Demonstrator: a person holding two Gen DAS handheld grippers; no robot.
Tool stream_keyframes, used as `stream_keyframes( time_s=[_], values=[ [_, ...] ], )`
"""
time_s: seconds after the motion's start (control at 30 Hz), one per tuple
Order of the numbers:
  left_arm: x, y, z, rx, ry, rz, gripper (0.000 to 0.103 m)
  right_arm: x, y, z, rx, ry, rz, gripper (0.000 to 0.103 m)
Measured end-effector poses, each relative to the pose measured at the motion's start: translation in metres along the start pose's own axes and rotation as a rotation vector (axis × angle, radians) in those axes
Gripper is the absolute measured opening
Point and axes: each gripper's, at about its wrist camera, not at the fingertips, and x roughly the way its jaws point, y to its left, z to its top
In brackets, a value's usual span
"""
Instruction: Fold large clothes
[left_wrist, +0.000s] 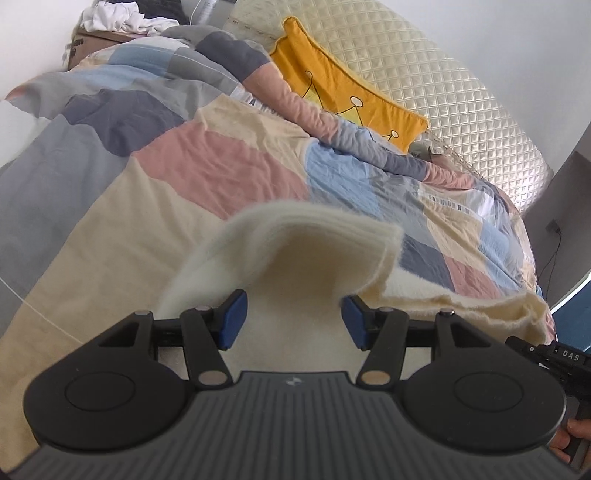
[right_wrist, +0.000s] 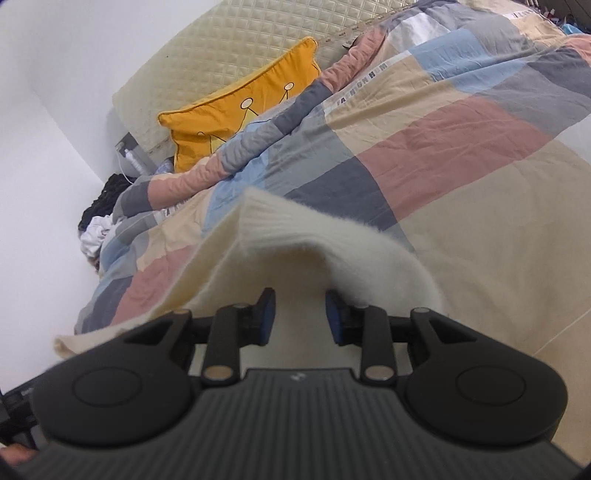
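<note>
A cream fuzzy knit garment (left_wrist: 314, 251) drapes over and between the blue pads of my left gripper (left_wrist: 293, 317), above the patchwork quilt. The left jaws stand wide apart with cloth lying between them. The same garment (right_wrist: 295, 236), with a ribbed hem, hangs over my right gripper (right_wrist: 300, 317), whose jaws are also apart with cloth between them. The fingertips of both grippers are hidden under the fabric. The garment's edge trails toward the other gripper in each view.
The bed is covered by a patchwork quilt (left_wrist: 221, 173) in pink, blue, grey and beige. An orange crown cushion (left_wrist: 332, 85) leans on a quilted cream headboard (left_wrist: 443, 92). A clothes pile (right_wrist: 96, 221) lies beside the bed. The other gripper's body (left_wrist: 565, 362) shows at the right.
</note>
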Motion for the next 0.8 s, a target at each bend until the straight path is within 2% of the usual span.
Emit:
stream_keyframes(
  time_s=[0.07,0.2,0.3,0.43,0.57,0.8],
  values=[
    [-0.004,0.002,0.001,0.002,-0.017,-0.001,0.062,-0.003,0.003,0.000,-0.029,-0.031,-0.009,0.033],
    [-0.019,0.002,0.000,0.010,-0.067,0.020,0.062,-0.016,0.001,0.006,-0.059,-0.125,-0.093,0.032],
    [-0.031,-0.001,-0.001,0.048,-0.087,0.027,0.064,-0.016,-0.009,0.010,-0.019,-0.095,-0.086,0.032],
    [-0.044,-0.001,-0.001,0.120,-0.025,-0.020,0.066,-0.012,-0.010,0.007,-0.037,-0.074,-0.138,0.032],
    [-0.044,0.008,-0.015,0.117,0.032,-0.048,0.066,-0.012,-0.011,0.009,-0.070,-0.081,-0.171,0.032],
    [-0.022,0.001,-0.028,0.159,0.068,-0.003,0.066,0.007,-0.021,0.004,-0.100,-0.023,-0.227,0.032]
  ],
)
